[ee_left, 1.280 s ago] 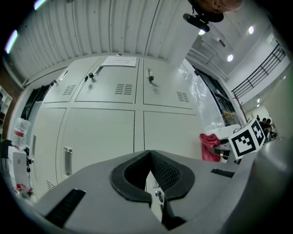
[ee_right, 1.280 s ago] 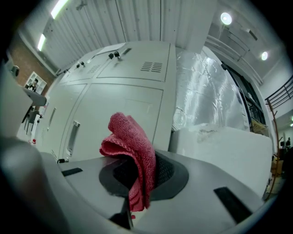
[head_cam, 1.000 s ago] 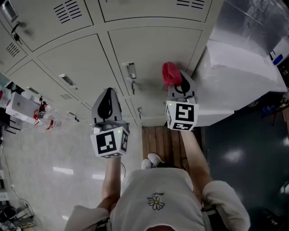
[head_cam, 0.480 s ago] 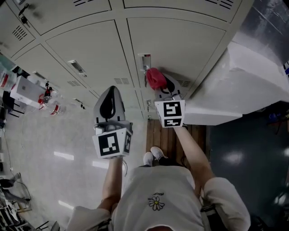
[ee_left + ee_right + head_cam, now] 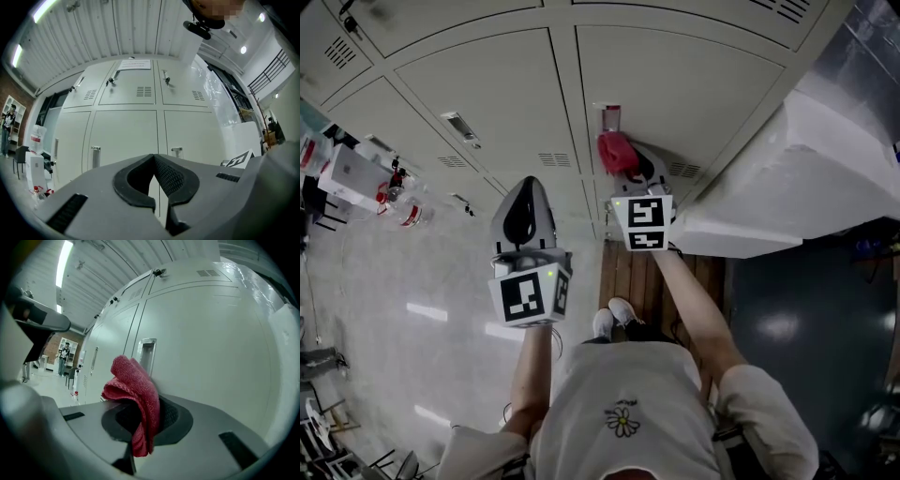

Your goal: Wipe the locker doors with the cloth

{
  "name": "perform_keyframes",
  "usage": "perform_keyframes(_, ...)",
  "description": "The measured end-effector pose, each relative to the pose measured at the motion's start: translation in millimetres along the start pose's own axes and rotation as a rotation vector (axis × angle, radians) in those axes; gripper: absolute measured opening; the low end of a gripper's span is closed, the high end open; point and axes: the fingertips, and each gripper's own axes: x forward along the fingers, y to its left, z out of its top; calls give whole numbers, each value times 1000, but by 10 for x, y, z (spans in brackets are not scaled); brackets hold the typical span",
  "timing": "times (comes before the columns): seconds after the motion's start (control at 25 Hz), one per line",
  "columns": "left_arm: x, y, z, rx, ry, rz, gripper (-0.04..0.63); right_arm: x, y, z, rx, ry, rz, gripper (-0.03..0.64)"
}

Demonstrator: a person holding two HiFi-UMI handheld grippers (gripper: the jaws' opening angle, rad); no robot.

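Red cloth (image 5: 136,394), bunched and pinched between the closed jaws of the right gripper (image 5: 145,416), up at a locker door (image 5: 684,89) just beside its handle (image 5: 610,118). To the left, left gripper (image 5: 153,176), jaws together on nothing, pointed at the lockers (image 5: 126,136), apart from them.

My cloth (image 5: 136,390) is raspberry red. My right tool (image 5: 143,416) and left tool (image 5: 153,164) are grey with black cross-hatched pads (image 5: 169,177), and their cubes (image 5: 639,223) carry black-and-white square markers. The locker doors (image 5: 694,84) are plain pale cream.
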Motion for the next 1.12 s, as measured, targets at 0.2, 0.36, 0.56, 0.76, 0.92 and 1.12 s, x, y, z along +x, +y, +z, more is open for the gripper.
perform_keyframes(0.2, 37, -44, 15, 1, -3, -14, 17, -20, -46, -9, -4, 3, -15, 38)
perform_keyframes(0.36, 74, -91, 4, -2, -4, -33, 17, -130, -239, -35, -18, 11, -76, 38)
perform_keyframes(0.56, 152, -232, -20, -7, -5, -73, 17, -346, -619, -78, -33, 15, -161, 39)
perform_keyframes(0.76, 240, -378, -19, -11, -13, -113, 17, -593, -1061, -179, -30, 33, -268, 39)
perform_keyframes(0.92, 281, -519, -61, -12, -8, -156, 17, -766, -1377, -262, -22, 52, -350, 38)
perform_keyframes(1.12, 308, -655, -91, -18, 1, -190, 17, -939, -1656, -328, -19, 69, -434, 38)
